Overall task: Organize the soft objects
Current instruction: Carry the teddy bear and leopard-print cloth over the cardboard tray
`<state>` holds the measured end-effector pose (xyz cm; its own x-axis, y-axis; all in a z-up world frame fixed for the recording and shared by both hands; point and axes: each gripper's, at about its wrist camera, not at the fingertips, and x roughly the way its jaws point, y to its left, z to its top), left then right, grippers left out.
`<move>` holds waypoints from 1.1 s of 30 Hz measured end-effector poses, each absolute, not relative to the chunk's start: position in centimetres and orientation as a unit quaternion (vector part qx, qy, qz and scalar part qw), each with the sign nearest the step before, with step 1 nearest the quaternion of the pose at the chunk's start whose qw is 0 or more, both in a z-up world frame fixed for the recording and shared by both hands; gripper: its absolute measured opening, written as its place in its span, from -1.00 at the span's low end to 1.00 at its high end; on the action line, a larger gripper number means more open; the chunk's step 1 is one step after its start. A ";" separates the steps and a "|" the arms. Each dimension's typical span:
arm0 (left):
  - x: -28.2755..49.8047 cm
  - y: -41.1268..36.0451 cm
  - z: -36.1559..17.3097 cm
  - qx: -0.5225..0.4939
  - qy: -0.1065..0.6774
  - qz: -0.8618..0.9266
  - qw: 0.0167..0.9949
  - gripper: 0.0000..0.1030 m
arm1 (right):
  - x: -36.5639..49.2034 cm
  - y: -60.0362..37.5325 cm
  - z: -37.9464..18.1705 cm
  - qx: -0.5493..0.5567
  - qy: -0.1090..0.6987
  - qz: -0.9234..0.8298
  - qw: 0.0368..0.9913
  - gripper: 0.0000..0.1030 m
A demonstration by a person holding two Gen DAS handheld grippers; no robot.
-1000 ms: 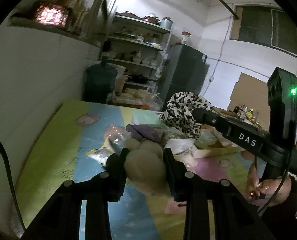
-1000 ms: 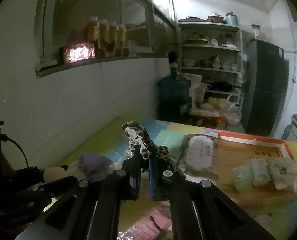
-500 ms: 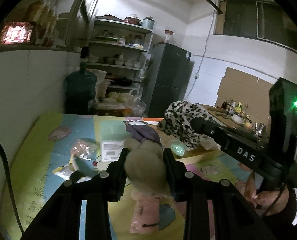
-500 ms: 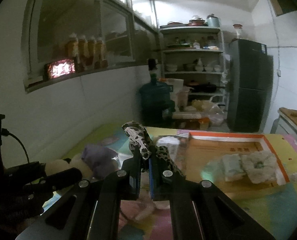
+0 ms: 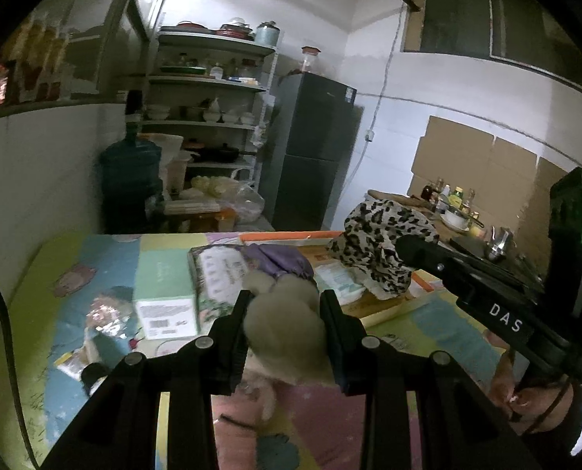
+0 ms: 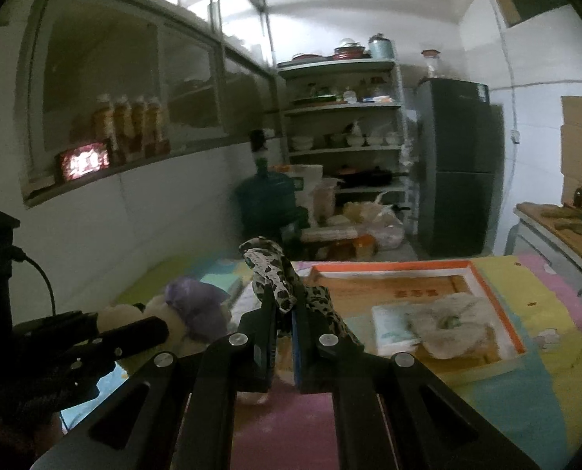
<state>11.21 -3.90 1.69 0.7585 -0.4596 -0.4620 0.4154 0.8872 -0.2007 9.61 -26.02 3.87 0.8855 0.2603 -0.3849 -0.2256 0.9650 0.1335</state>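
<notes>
My left gripper (image 5: 285, 305) is shut on a beige plush toy (image 5: 287, 327) with a purple hat (image 5: 281, 260), held above the colourful mat (image 5: 95, 274). My right gripper (image 6: 285, 305) is shut on a leopard-print cloth (image 6: 269, 270), held up over the mat; the cloth (image 5: 381, 246) also shows in the left wrist view, hanging at the right gripper's tip. The plush toy (image 6: 145, 315) and its purple hat (image 6: 196, 301) show at the left of the right wrist view. An orange-rimmed flat box (image 6: 483, 278) lies ahead with pale soft items (image 6: 451, 327) in it.
A green-and-white carton (image 5: 165, 293) and a flat packet (image 5: 216, 270) lie on the mat, with loose wrappers (image 5: 102, 317) at the left. A water jug (image 5: 130, 180), shelves (image 5: 208, 78) and a fridge (image 5: 310, 149) stand behind. A counter with bottles (image 5: 451, 199) is at the right.
Both grippers have swung to the right and a little back, each still holding its object. The orange-rimmed box and the room's right side have come more into view.
</notes>
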 end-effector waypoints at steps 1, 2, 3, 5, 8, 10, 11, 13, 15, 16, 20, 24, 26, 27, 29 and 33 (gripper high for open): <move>11.5 -4.4 1.8 -0.042 0.258 -0.236 0.936 -0.32 | 9.6 -26.7 3.9 0.043 0.203 0.120 0.971 -0.88; 11.8 -5.0 1.8 -0.041 0.258 -0.238 0.935 -0.32 | 9.7 -27.1 4.0 0.043 0.202 0.116 0.972 -0.88; 12.0 -5.5 1.9 -0.040 0.258 -0.241 0.935 -0.32 | 9.7 -27.5 4.0 0.044 0.201 0.112 0.972 -0.88; 12.5 -6.3 2.1 -0.038 0.259 -0.244 0.934 -0.32 | 9.8 -28.6 4.2 0.046 0.199 0.104 0.973 -0.88; 13.2 -7.8 2.3 -0.033 0.260 -0.251 0.932 -0.32 | 10.0 -30.1 4.3 0.048 0.197 0.092 0.975 -0.88; 13.7 -8.7 2.4 -0.030 0.260 -0.254 0.931 -0.32 | 10.1 -31.1 4.3 0.049 0.196 0.086 0.975 -0.88; 13.8 -9.2 2.4 -0.030 0.260 -0.256 0.931 -0.32 | 10.1 -31.6 4.3 0.049 0.196 0.083 0.976 -0.88; 14.4 -10.2 2.5 -0.031 0.260 -0.259 0.930 -0.32 | 10.3 -32.4 4.3 0.050 0.195 0.079 0.976 -0.88; 14.9 -11.2 2.6 -0.032 0.262 -0.263 0.928 -0.32 | 10.4 -33.3 4.3 0.051 0.194 0.074 0.977 -0.88; 15.1 -11.6 2.6 -0.032 0.263 -0.264 0.927 -0.32 | 10.6 -33.8 4.3 0.051 0.194 0.071 0.977 -0.88; 16.3 -13.3 2.8 -0.030 0.265 -0.268 0.926 -0.32 | 11.2 -35.4 4.3 0.051 0.195 0.062 0.978 -0.88; 17.7 -15.1 2.6 -0.030 0.271 -0.268 0.924 -0.32 | 12.2 -37.0 4.3 0.051 0.197 0.056 0.978 -0.88; 18.6 -16.0 2.4 -0.032 0.277 -0.268 0.922 -0.32 | 12.8 -37.8 4.3 0.051 0.198 0.055 0.977 -0.88; 19.0 -16.3 2.2 -0.033 0.281 -0.267 0.921 -0.32 | 13.0 -38.1 4.2 0.050 0.199 0.054 0.977 -0.88; 19.8 -17.0 2.0 -0.034 0.287 -0.264 0.920 -0.32 | 13.8 -38.8 4.2 0.046 0.202 0.053 0.977 -0.88; 21.7 -18.1 1.6 -0.035 0.295 -0.255 0.920 -0.32 | 15.2 -39.8 3.9 0.044 0.206 0.053 0.976 -0.88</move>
<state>21.74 -18.08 1.64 0.6951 -0.4908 -0.5252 0.4489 0.8670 -0.2161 15.18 -39.80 3.95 0.9096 0.1214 -0.3973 -0.0853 0.9906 0.1072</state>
